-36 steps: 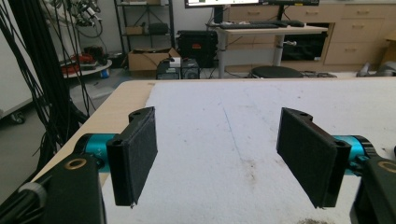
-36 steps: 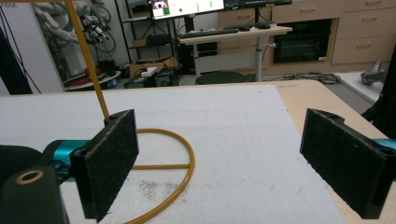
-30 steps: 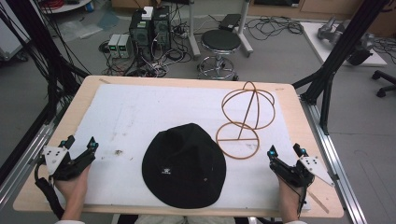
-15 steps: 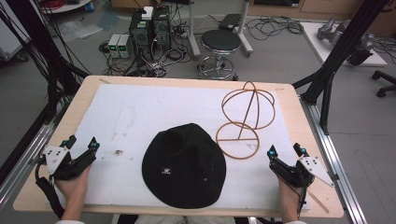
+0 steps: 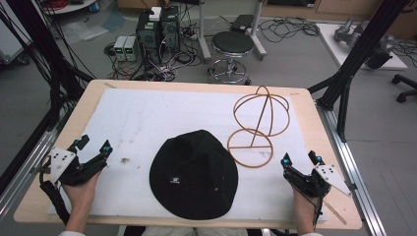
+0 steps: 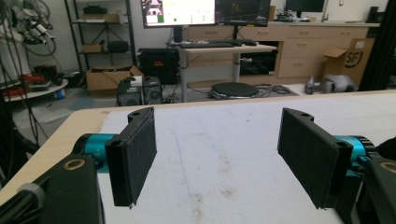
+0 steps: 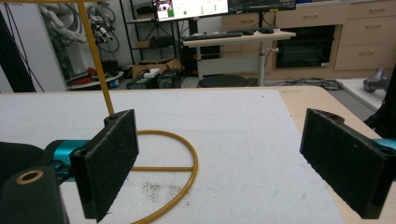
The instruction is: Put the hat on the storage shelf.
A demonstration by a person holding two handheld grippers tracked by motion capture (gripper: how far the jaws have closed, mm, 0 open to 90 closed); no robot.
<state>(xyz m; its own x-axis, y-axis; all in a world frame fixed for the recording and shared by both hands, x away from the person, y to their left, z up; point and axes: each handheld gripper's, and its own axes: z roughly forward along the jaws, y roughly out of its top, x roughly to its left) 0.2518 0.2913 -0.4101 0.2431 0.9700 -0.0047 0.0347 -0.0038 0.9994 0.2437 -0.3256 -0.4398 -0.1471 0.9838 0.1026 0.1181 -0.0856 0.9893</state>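
Jaws spread wide and empty on both the left gripper (image 5: 92,145) and right gripper (image 5: 300,158), resting at the table's (image 5: 314,118) near corners; a black bucket hat (image 5: 193,174) lies flat between them; a wire hat stand (image 5: 259,125) stands just beyond, touching the brim.
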